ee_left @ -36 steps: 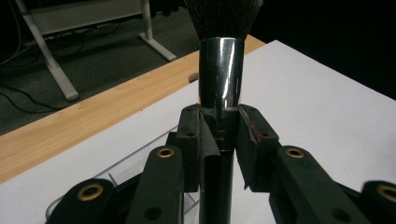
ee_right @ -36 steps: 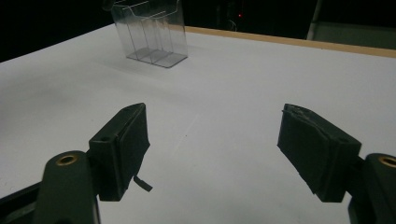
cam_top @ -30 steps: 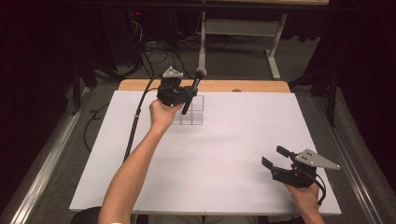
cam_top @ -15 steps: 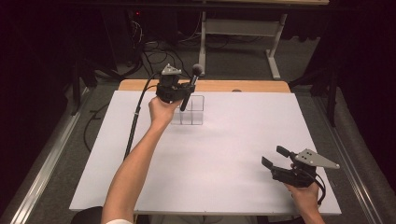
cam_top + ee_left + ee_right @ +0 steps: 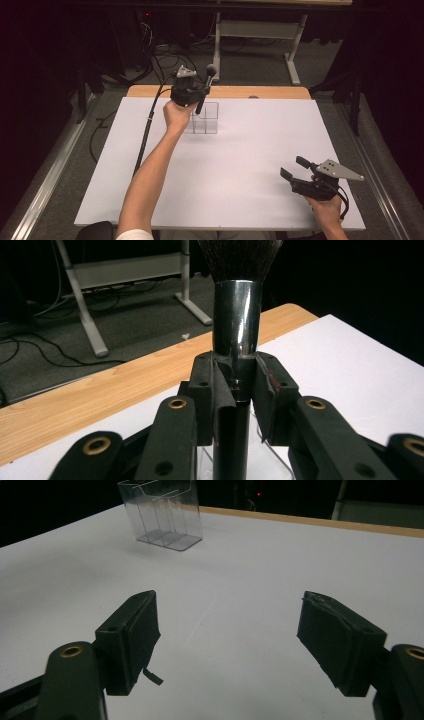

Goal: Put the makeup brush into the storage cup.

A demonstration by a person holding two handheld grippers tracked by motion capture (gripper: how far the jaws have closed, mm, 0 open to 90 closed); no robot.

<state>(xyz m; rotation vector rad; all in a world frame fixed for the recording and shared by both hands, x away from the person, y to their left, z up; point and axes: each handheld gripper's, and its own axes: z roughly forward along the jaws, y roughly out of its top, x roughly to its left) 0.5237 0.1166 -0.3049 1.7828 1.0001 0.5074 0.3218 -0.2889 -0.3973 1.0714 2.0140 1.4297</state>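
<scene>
Black-handled, with a chrome ferrule, the makeup brush [image 5: 236, 340] stands upright, clamped in the left gripper [image 5: 192, 92] over the clear acrylic organizer [image 5: 206, 119]; its bristle tip is cropped and its lower handle hidden. Right gripper [image 5: 230, 640] rests agape, well apart, near the table [image 5: 240, 165] corner.

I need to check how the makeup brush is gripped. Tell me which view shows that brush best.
The left gripper view: the makeup brush stands upright, its chrome ferrule and dark bristles close up, its handle clamped by the left hand-held gripper. The high view shows it small and tilted above the clear organizer. The right gripper view gives the organizer.
</scene>
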